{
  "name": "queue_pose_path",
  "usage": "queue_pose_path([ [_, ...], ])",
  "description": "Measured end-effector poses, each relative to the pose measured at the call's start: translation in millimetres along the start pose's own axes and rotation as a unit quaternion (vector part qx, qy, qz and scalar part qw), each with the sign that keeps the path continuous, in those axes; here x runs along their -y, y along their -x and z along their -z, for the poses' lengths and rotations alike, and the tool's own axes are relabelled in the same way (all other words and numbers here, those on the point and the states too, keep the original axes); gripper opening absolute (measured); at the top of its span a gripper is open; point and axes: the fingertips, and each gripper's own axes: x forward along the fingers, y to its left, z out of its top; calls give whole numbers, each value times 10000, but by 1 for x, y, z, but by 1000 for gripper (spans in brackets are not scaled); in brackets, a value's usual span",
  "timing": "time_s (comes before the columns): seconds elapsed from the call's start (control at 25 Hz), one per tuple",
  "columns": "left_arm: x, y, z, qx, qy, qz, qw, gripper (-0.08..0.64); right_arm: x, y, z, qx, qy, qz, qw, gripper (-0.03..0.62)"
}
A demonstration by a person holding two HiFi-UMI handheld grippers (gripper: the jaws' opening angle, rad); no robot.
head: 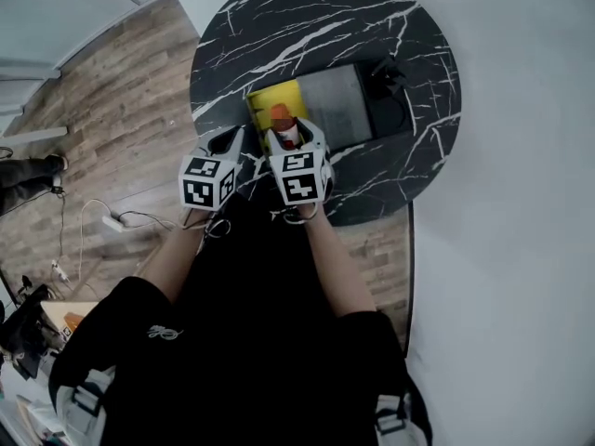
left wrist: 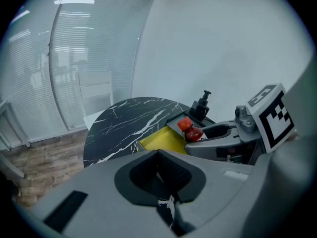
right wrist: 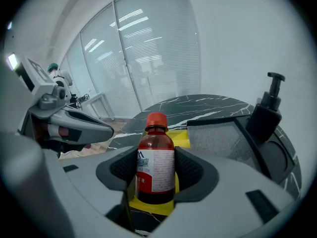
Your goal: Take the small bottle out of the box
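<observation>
**Small bottle clamped upright in the right gripper, over the yellow box**

A wood-plank floor [head: 112, 91] lies beneath a round black table [head: 279, 26] with white marble veining. The person stands at the table's near edge, both forearms reaching forward over it.

On the table sits the yellow box [head: 270, 100], open at the top. A flat grey panel [head: 335, 100] lies right against its right side. Past the panel's far right corner stands a black pump bottle [head: 386, 71], upright.

The left gripper [left wrist: 161, 172] hovers at the near left of the box, over the table's edge. Its jaws are drawn almost together, with only a thin slit between the pads, and nothing is held in them.

The right gripper [head: 296, 137] is just beside it, reaching over the box's near edge. Its jaws are closed against the sides of the small bottle [right wrist: 156, 157], pads pressing on the label. The bottle has dark red contents, a white and red label and an orange-red cap. It stands upright, with yellow showing under its base. Whether the base has cleared the box's rim cannot be told.
</observation>
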Motion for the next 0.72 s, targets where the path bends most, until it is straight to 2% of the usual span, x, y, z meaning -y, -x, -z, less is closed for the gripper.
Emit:
queue_pose_path([
  [0.72, 45, 34, -21, 631, -59, -407, 9972, -2, 10, 62, -29, 1205, 35, -246, 9924, 212],
])
